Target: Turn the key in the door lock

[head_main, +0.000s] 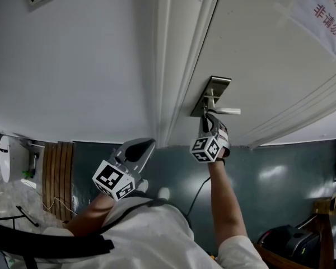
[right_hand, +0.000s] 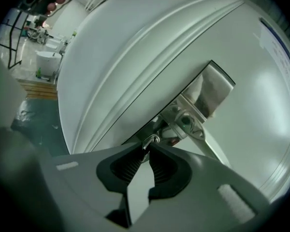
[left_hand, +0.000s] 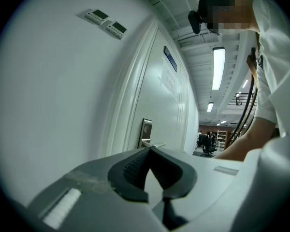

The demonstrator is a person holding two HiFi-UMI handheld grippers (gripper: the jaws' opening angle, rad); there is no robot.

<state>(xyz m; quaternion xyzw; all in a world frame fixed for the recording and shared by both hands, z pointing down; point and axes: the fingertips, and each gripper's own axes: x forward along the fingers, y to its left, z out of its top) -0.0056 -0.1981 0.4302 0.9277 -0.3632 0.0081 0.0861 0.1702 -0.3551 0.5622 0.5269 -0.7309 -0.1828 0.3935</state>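
White plain wall (head_main: 73, 66) fills the left side, then a moulded frame, then the door (head_main: 257, 49); the floor (head_main: 257, 184) below is dark teal and shiny. The left claw (head_main: 145, 144) (left_hand: 150, 151) is held near the wall, its tips together and empty. On the door, the right claw (head_main: 208, 116) (right_hand: 149, 146) is closed on the key (right_hand: 151, 140) under the lock plate (head_main: 211, 96). Only a small metal loop of the key shows; the keyhole is hidden. The plate is rectangular brushed metal, and the claw pads (right_hand: 160, 170) are dark and ribbed.
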